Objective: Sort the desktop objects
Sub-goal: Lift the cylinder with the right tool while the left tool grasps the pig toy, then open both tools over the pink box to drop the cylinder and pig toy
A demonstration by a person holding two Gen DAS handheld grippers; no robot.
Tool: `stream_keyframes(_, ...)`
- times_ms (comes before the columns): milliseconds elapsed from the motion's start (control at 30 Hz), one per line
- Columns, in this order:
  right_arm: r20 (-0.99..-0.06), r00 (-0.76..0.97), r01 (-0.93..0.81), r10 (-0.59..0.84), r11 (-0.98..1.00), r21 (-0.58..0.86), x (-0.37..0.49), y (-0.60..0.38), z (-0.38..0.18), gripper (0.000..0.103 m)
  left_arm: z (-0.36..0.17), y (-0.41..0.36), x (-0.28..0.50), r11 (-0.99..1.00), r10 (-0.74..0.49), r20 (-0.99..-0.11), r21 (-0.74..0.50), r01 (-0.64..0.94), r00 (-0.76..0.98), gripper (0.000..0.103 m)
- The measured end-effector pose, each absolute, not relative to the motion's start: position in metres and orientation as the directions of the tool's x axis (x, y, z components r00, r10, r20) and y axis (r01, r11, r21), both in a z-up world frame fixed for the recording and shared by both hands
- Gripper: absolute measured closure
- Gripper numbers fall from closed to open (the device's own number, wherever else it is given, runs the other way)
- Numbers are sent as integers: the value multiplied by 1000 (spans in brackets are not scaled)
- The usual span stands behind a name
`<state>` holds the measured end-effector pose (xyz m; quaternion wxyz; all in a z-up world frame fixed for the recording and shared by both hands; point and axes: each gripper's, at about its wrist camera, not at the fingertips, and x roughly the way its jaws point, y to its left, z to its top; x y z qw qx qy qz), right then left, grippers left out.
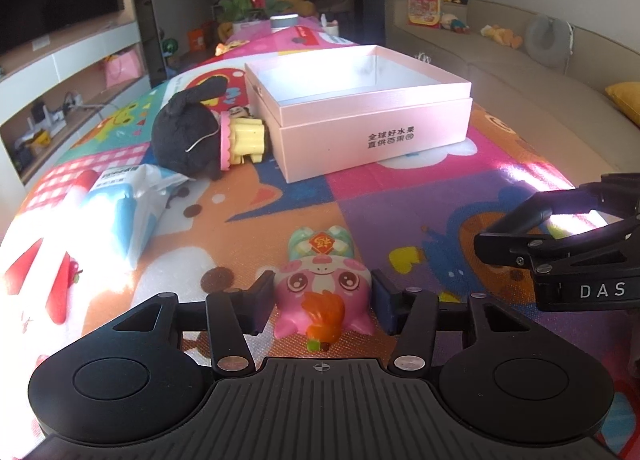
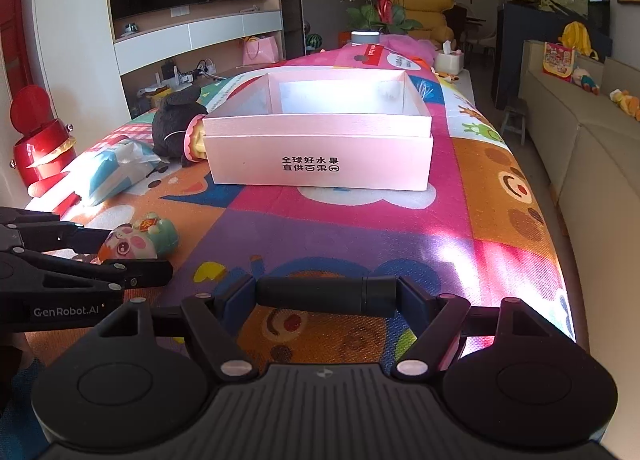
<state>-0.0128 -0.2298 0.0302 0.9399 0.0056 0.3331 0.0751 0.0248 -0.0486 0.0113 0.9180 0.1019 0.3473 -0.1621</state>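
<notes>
Nearest, the left gripper [image 1: 323, 300] clamps the pink pig toy [image 1: 322, 292] on the mat, pads against its sides. Only the right wrist view shows the right gripper [image 2: 326, 296] closed on a black cylinder [image 2: 326, 296]; the pink box [image 2: 320, 148] sits beyond.

left tool [image 1: 323, 302] clamped shut; right tool [image 2: 326, 296] gripping too

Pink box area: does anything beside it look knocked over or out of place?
Yes. The black plush toy lies toppled on its side, its yellow legs against the left wall of the pink box instead of inside. The tissue pack nearby looks crumpled. The box interior appears empty.
</notes>
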Motion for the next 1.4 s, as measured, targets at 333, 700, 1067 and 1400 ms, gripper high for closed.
stream_keyframes(333, -617, 755, -292, 222, 956, -13, -34, -235, 75, 27, 53, -49, 16, 888, -328, -557, 95, 451, 763, 49)
stream_keyframes(700, -410, 892, -192, 192, 980, 43, 95, -253, 193, 19, 98, -103, 134, 903, -335, -358, 142, 406, 871, 19)
stream_keyframes(1067, -439, 887, -125, 144, 990, 72, 120, -253, 156, 18, 54, -22, 61, 942, -186, -475, 163, 293, 860, 2)
stream_keyframes(1400, -483, 842, -339, 242, 932, -124, 95, -158, 130, 17, 31, 72, 53, 990, 38, -512, 136, 38, 858, 2)
